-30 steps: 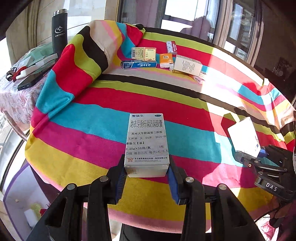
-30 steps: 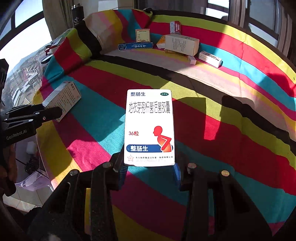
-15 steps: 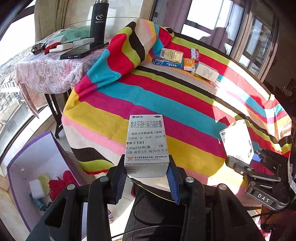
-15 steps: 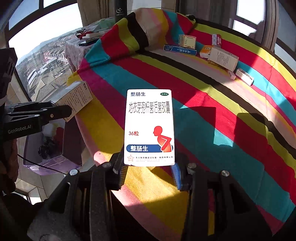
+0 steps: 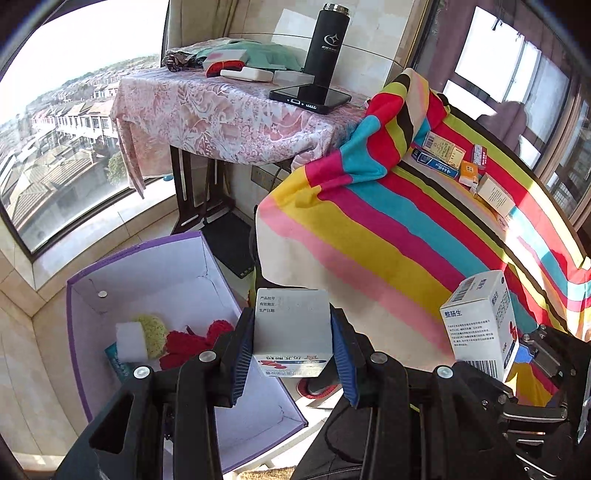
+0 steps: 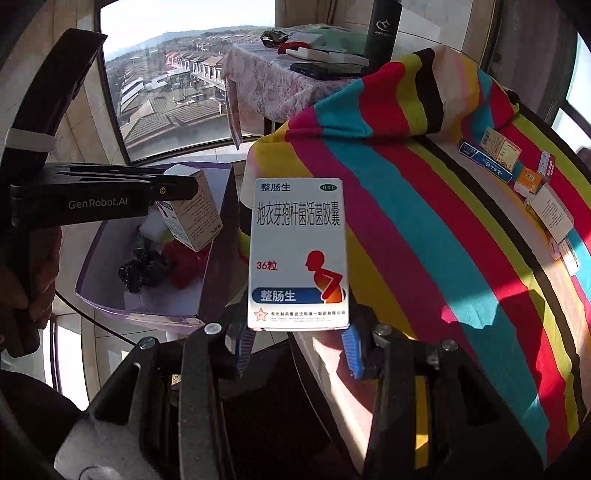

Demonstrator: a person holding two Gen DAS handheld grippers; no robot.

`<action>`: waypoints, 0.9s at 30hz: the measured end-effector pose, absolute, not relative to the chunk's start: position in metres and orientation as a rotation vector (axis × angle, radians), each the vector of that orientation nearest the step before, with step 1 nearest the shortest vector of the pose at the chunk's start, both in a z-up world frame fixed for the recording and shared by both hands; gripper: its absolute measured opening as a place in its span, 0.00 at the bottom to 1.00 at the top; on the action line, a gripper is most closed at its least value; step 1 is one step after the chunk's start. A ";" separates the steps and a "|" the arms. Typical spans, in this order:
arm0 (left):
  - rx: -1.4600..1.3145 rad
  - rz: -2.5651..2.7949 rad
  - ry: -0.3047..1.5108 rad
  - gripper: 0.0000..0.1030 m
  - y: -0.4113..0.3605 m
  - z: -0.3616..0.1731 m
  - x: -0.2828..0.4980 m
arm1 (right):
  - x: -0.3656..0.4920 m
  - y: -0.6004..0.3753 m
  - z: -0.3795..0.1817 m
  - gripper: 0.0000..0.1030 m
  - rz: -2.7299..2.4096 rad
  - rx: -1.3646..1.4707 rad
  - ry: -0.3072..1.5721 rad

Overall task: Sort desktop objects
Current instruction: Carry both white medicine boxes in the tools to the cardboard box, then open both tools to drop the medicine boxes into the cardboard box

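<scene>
Left gripper (image 5: 291,350) pinching white box (image 5: 291,332) above purple bin (image 5: 147,266) | right gripper (image 6: 297,349) pinching medicine box (image 6: 298,254) past table edge (image 6: 258,155)

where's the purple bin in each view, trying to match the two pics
Left wrist: the purple bin sits on the floor at lower left, just beyond the left gripper and its white medicine box.
Right wrist: the bin is at middle left, beside the striped table's edge.
Shared landmark: the black flask on the pink-clothed side table.
</scene>
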State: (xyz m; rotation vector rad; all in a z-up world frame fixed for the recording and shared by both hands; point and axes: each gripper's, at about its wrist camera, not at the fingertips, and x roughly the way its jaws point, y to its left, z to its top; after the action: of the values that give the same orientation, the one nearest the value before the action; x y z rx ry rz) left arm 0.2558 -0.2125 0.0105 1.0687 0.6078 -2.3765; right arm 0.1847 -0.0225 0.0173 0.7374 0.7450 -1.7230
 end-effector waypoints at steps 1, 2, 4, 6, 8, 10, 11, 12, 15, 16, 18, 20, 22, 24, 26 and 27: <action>1.066 -2.358 0.614 0.40 -0.219 0.008 0.259 | 0.191 -0.030 0.015 0.42 -1.697 0.730 0.755; 1.063 -2.343 0.624 0.40 -0.226 0.006 0.262 | 0.196 -0.037 0.013 0.42 -1.668 0.725 0.766; 1.059 -2.311 0.635 0.40 -0.239 0.001 0.266 | 0.205 -0.051 0.005 0.42 -1.617 0.730 0.781; 1.047 -2.278 0.641 0.40 -0.251 -0.003 0.272 | 0.215 -0.068 -0.004 0.42 -1.569 0.744 0.794; 1.029 -2.246 0.659 0.40 -0.264 -0.005 0.280 | 0.226 -0.086 -0.013 0.42 -1.528 0.758 0.810; 1.003 -2.215 0.671 0.40 -0.276 -0.005 0.289 | 0.234 -0.101 -0.021 0.42 -1.485 0.776 0.815; 0.989 -2.200 0.677 0.40 -0.281 -0.005 0.294 | 0.237 -0.107 -0.024 0.42 -1.466 0.782 0.818; 0.977 -2.186 0.682 0.40 -0.286 -0.005 0.298 | 0.241 -0.113 -0.027 0.42 -1.451 0.783 0.825; 0.947 -2.146 0.695 0.40 -0.302 -0.005 0.312 | 0.253 -0.130 -0.032 0.42 -1.417 0.773 0.849; 0.938 -2.133 0.699 0.40 -0.307 -0.005 0.316 | 0.258 -0.135 -0.033 0.42 -1.406 0.767 0.855; 0.921 -2.106 0.710 0.40 -0.317 -0.006 0.325 | 0.265 -0.145 -0.033 0.42 -1.386 0.757 0.864; 0.912 -2.084 0.714 0.40 -0.325 -0.008 0.331 | 0.272 -0.153 -0.034 0.43 -1.368 0.744 0.876; 0.918 -2.058 0.712 0.40 -0.331 -0.011 0.334 | 0.275 -0.161 -0.036 0.43 -1.360 0.744 0.872; 0.940 -2.035 0.729 0.41 -0.337 -0.018 0.336 | 0.275 -0.168 -0.042 0.47 -1.353 0.765 0.859; 0.968 -1.992 0.758 0.50 -0.343 -0.027 0.336 | 0.272 -0.171 -0.049 0.65 -1.360 0.790 0.847; 0.967 -1.967 0.780 0.62 -0.345 -0.031 0.338 | 0.270 -0.170 -0.052 0.71 -1.365 0.800 0.835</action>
State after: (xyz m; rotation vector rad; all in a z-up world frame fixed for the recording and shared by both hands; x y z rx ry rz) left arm 0.3381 -0.3451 -0.0308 0.9674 0.7804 -1.9668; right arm 0.2697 -0.1702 -0.0516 0.7997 0.8349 -1.3651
